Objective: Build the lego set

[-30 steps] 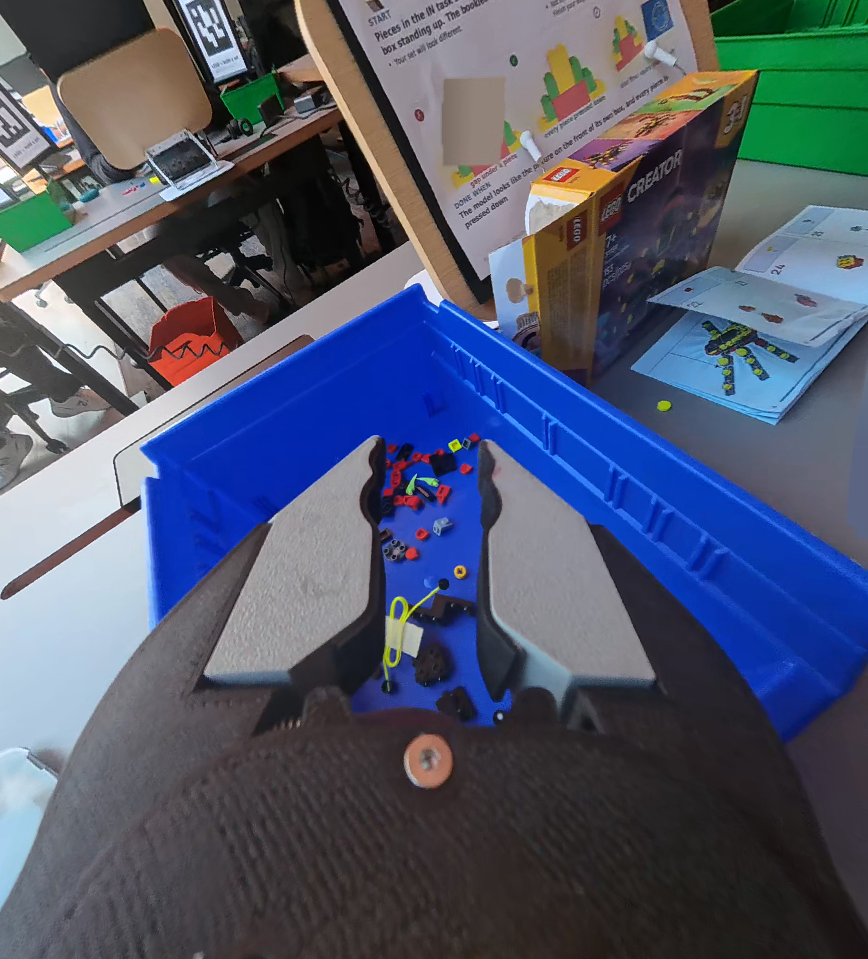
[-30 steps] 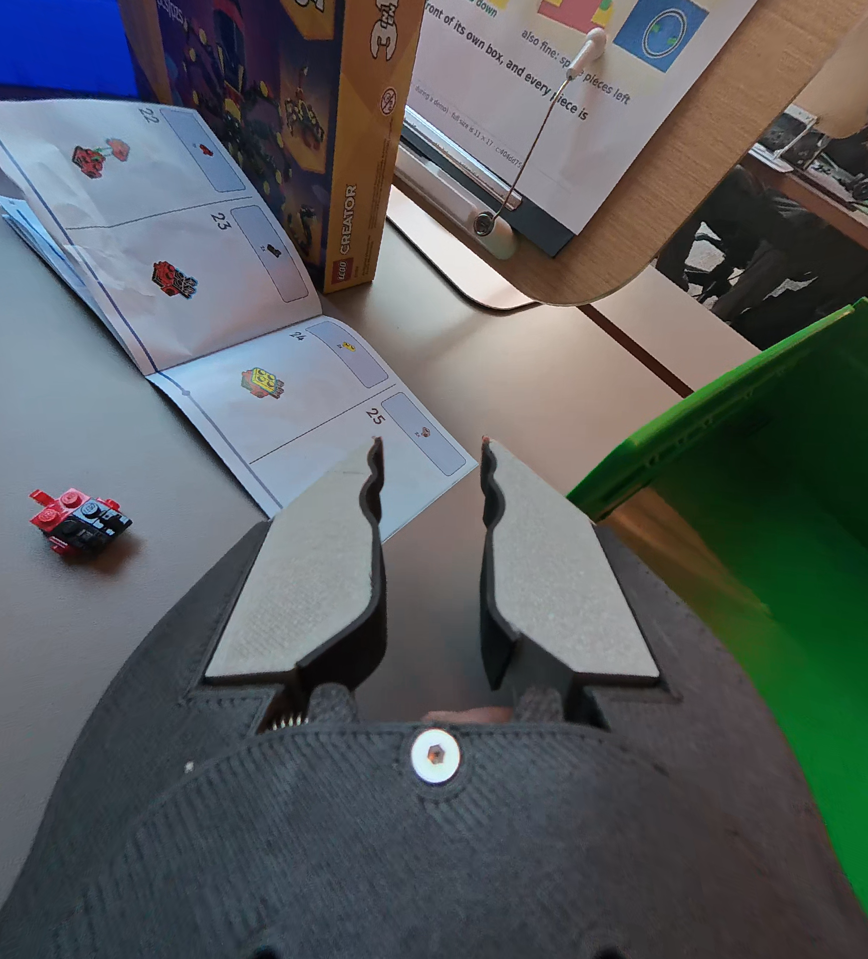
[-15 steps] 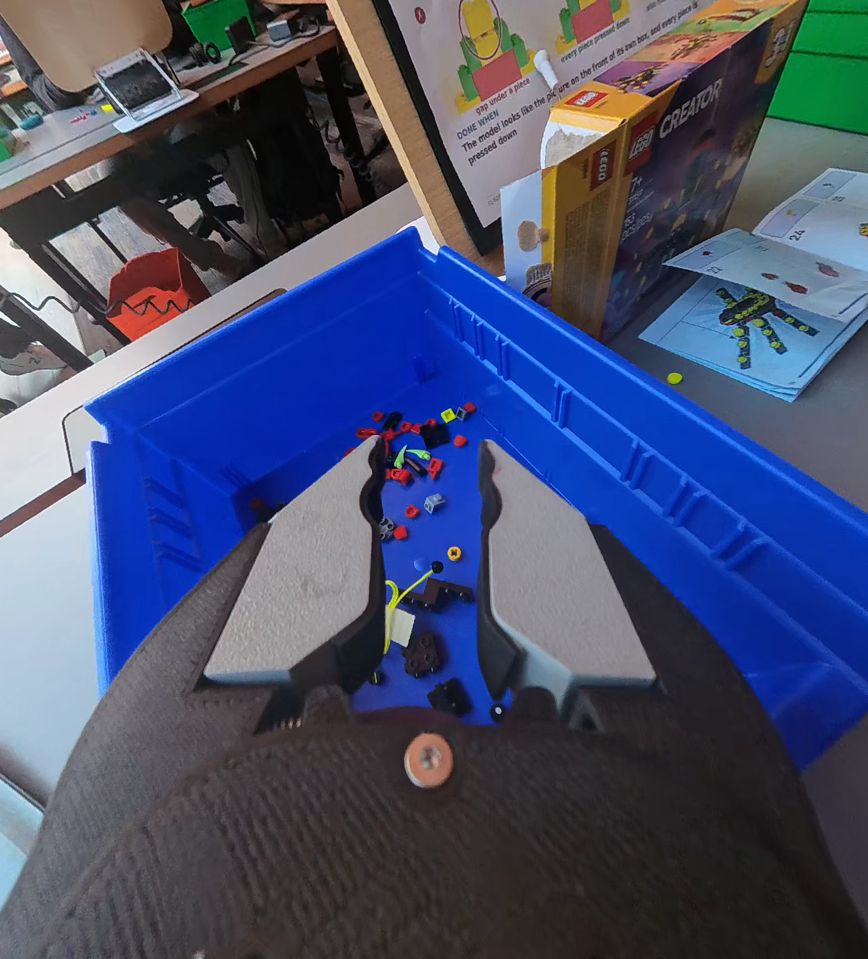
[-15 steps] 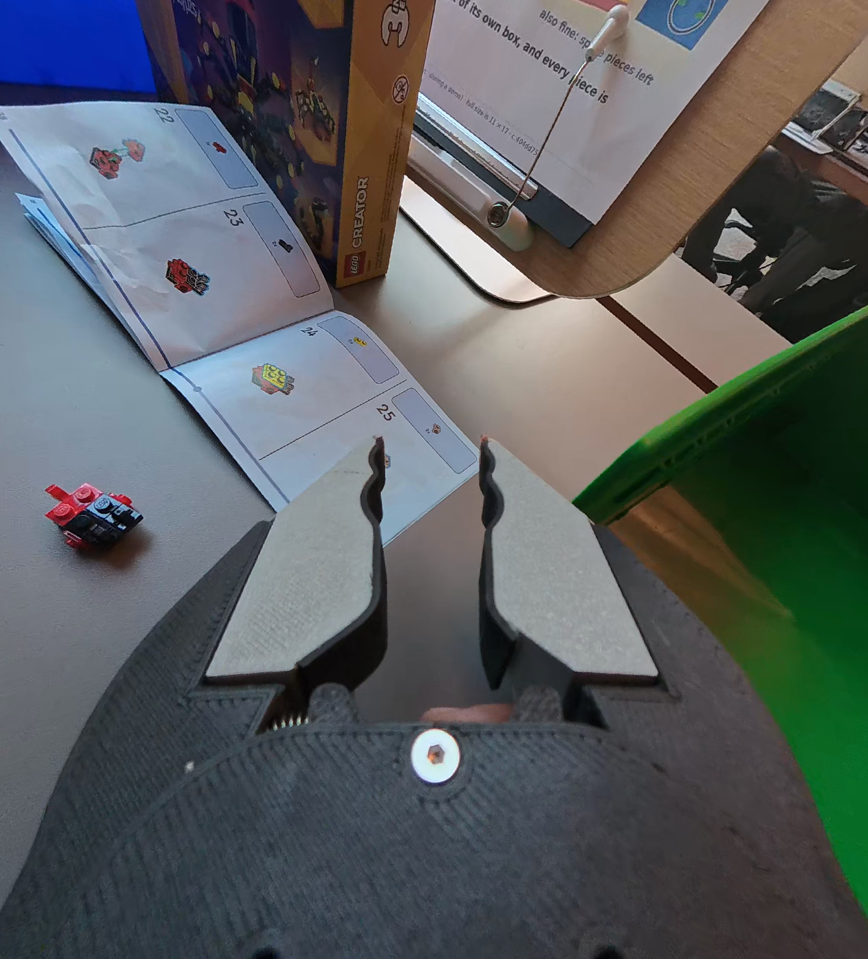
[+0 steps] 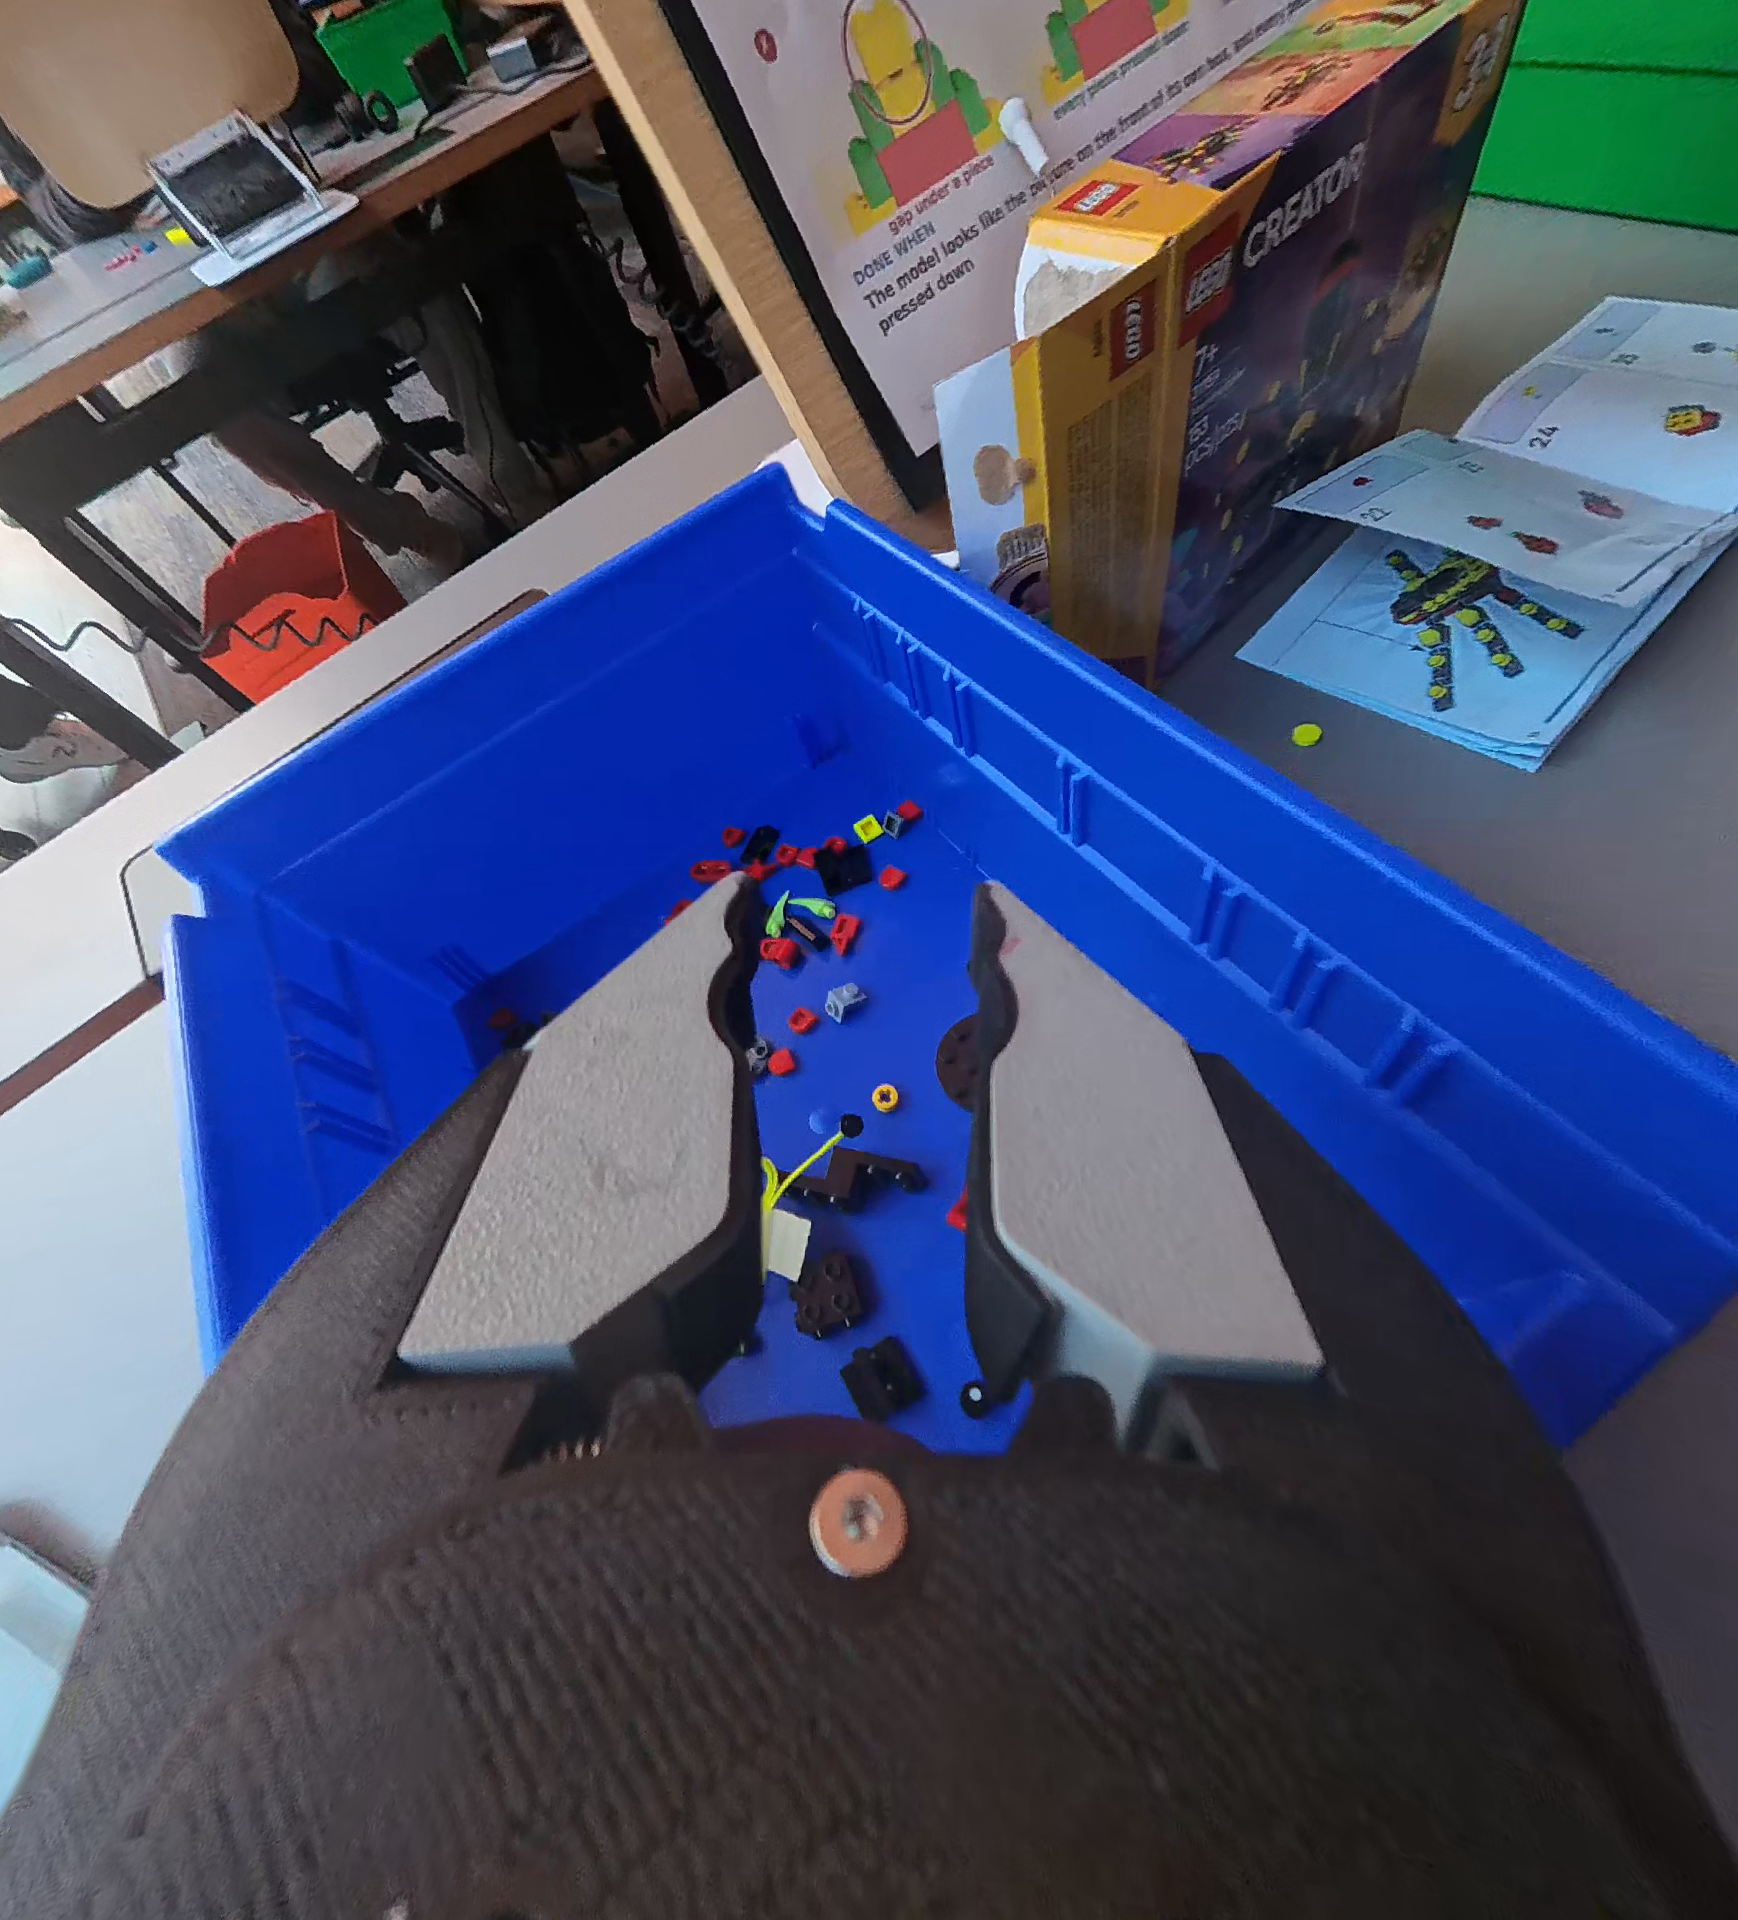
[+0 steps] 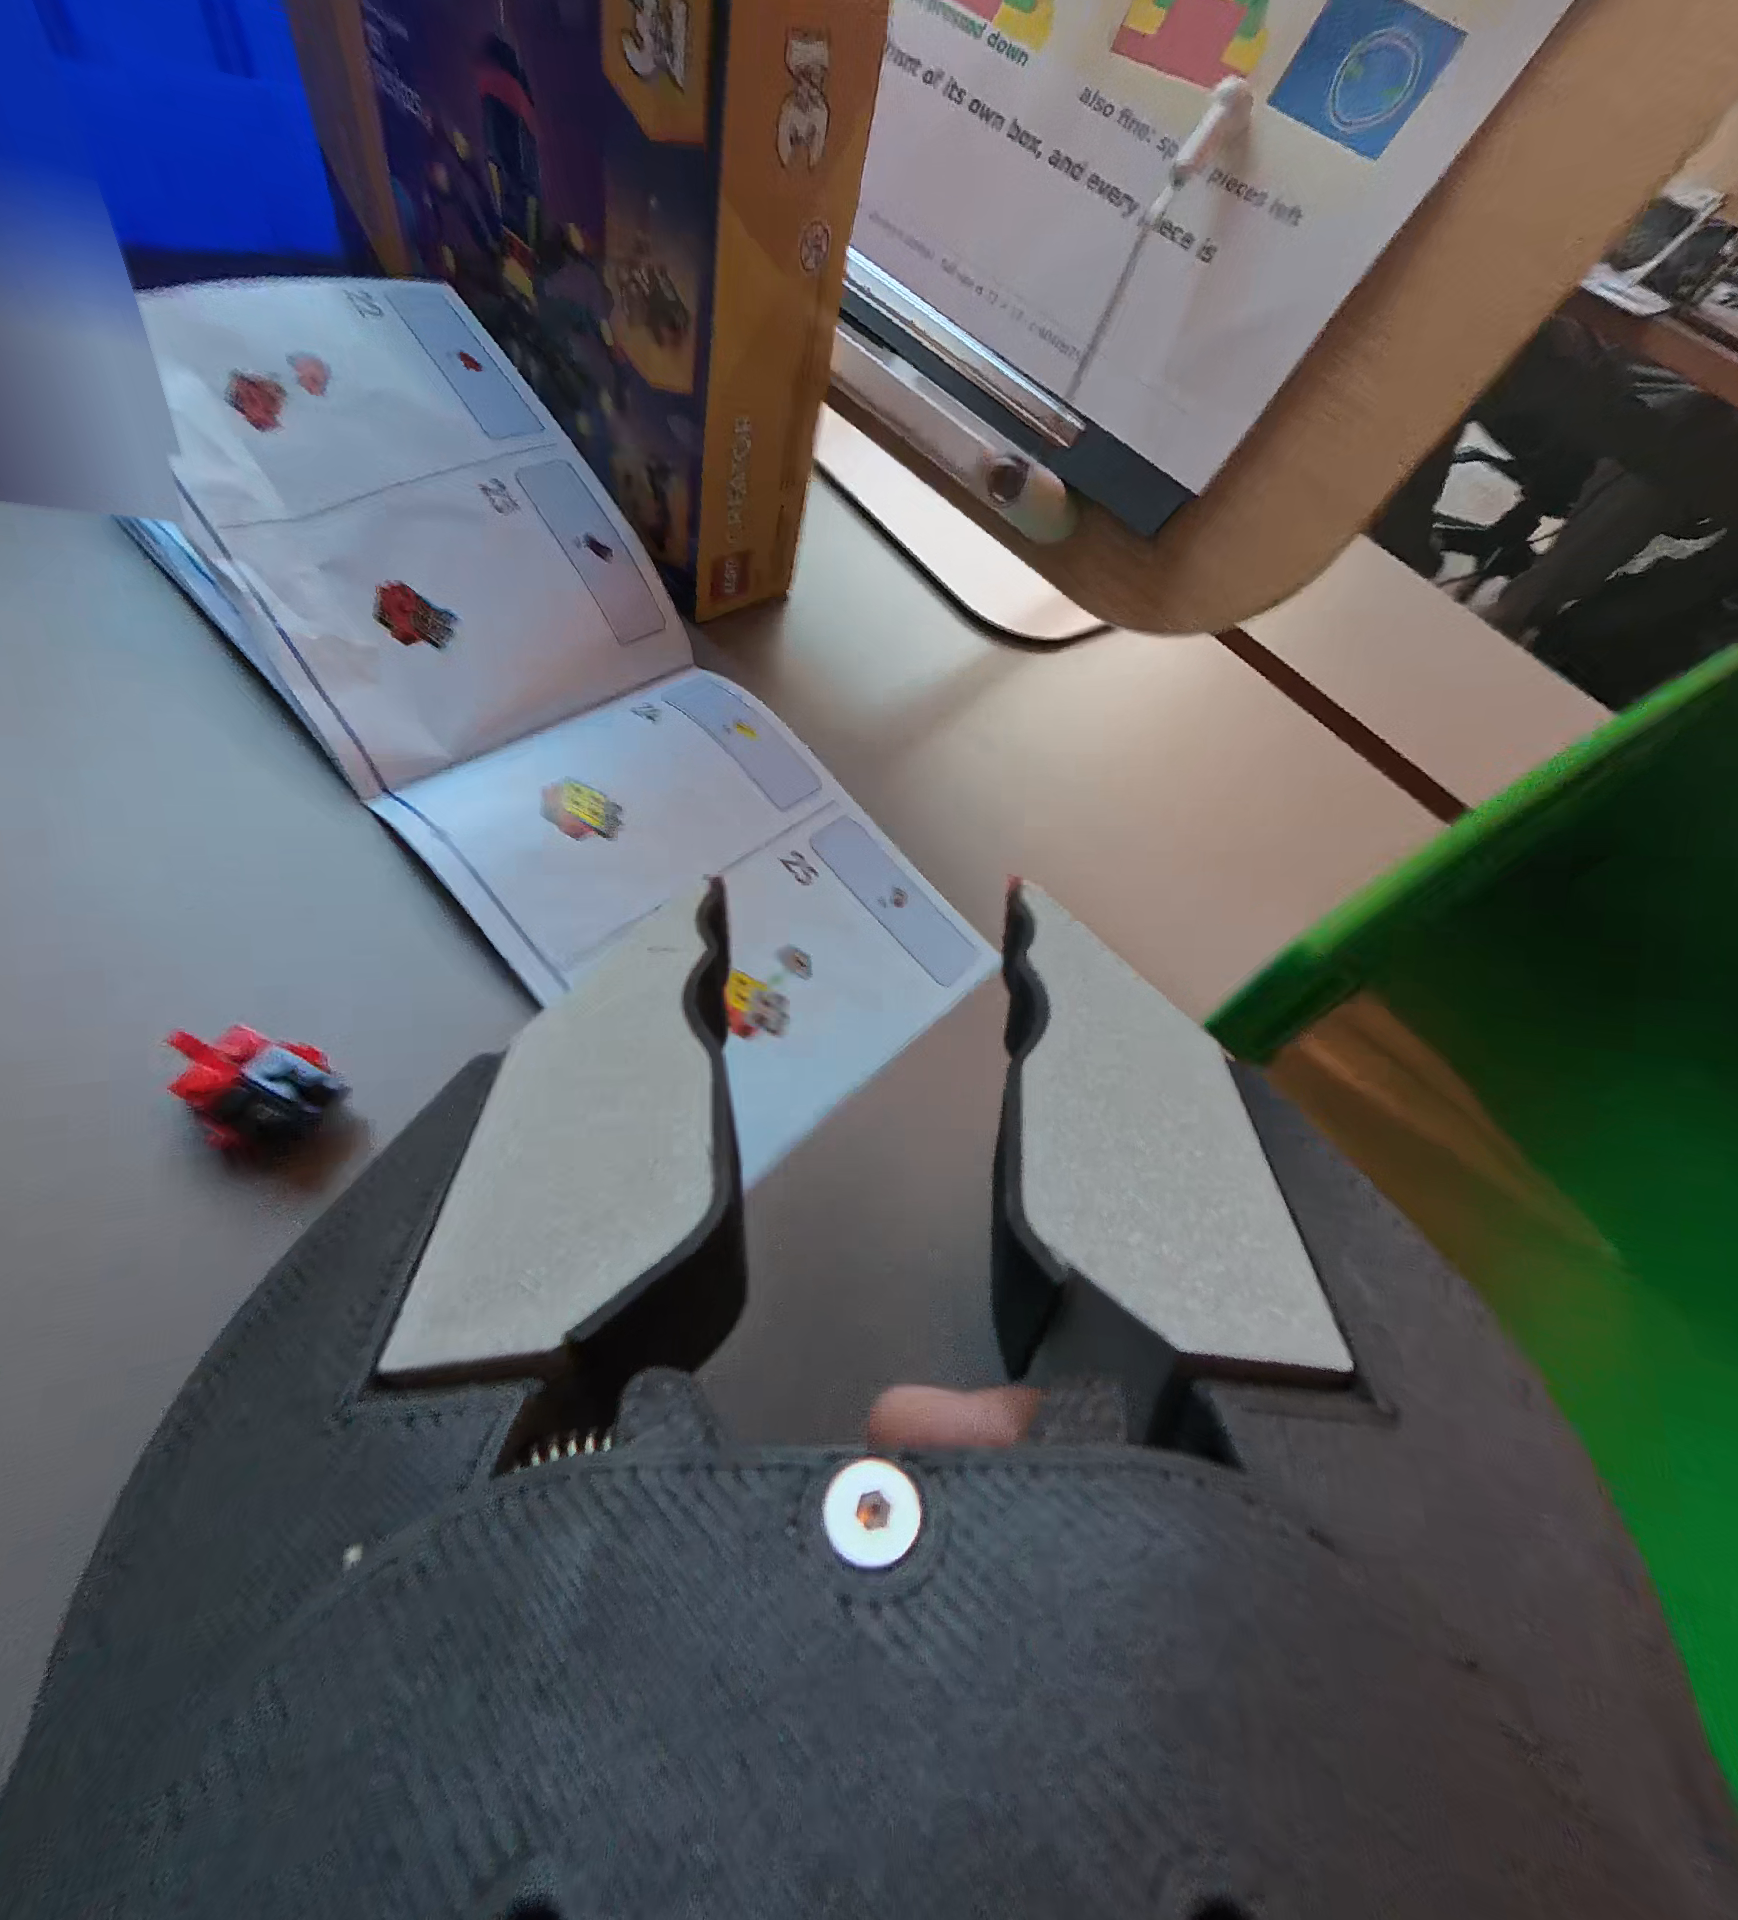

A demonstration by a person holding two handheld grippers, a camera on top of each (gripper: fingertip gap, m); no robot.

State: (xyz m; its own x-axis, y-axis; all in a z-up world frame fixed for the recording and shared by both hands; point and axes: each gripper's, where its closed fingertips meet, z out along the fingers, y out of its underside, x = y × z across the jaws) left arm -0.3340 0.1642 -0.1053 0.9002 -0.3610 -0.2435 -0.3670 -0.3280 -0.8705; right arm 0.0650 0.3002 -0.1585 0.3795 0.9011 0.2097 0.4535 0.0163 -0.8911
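Lego pieces (image 5: 823,935) beneath left gripper (image 5: 857,896)

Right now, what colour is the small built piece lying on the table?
Red and black, lying left of the booklet. The right wrist view shows it best, though blurred.

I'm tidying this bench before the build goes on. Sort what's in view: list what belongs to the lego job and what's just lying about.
Belongs to the job:
- blue plastic bin of small loose lego pieces
- open paper instruction booklet
- small red-and-black part-built model
- yellow-and-purple cardboard set box
- stray lime round stud

Lying about:
- green plastic bin
- wooden board with printed sheet
- orange bin on the floor
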